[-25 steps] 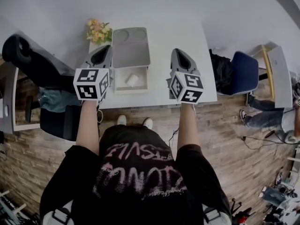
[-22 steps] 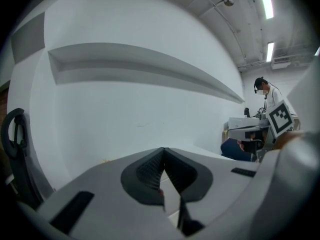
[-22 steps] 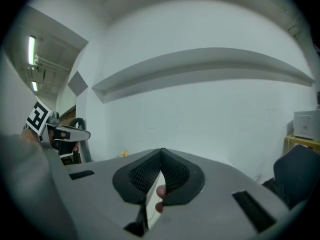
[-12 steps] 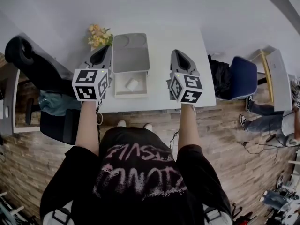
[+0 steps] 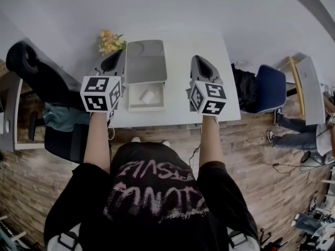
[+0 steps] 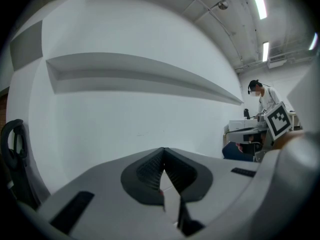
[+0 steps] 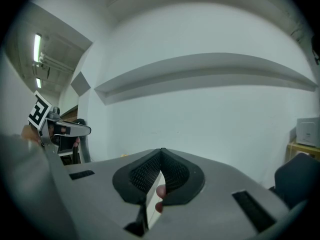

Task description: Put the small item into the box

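Note:
An open pale box [image 5: 132, 97] stands on the white table [image 5: 183, 46], its grey lid [image 5: 146, 61] folded back behind it. A small white item [image 5: 147, 97] lies inside the box. My left gripper [image 5: 114, 60] hovers just left of the box, with its jaws closed together and nothing between them [image 6: 163, 149]. My right gripper [image 5: 200, 61] hangs to the right of the box, also shut and empty [image 7: 161, 150]. Both gripper views look over the table at a blank white wall, so neither shows the box.
Yellow flowers [image 5: 110, 41] stand at the table's far left corner. A black chair [image 5: 31, 67] is to the left and a blue chair [image 5: 269, 88] to the right. A person [image 6: 262, 96] stands far off. The table's near edge runs below the grippers.
The table and box have slipped slightly lower in the head view. Both grippers keep their places beside the box and stay shut.

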A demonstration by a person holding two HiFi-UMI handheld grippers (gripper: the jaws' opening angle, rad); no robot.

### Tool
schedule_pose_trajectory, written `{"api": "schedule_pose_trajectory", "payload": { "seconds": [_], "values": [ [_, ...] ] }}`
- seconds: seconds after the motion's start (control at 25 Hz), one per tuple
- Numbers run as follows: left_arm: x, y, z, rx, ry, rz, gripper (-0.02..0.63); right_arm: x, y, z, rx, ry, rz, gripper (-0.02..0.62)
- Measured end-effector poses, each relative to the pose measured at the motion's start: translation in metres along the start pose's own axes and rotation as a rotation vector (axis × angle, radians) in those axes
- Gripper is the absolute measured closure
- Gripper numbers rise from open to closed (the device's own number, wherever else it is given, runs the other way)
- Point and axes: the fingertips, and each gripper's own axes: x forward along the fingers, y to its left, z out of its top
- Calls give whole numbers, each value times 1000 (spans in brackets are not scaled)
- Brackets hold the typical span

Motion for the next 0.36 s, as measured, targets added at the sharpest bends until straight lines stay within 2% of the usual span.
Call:
{"api": "schedule_pose_trajectory", "payload": {
  "seconds": [0.36],
  "values": [
    [0,-1,2,-2,0,-11,604,-1,-2,6,-8,-9,-5,586]
  ]
}}
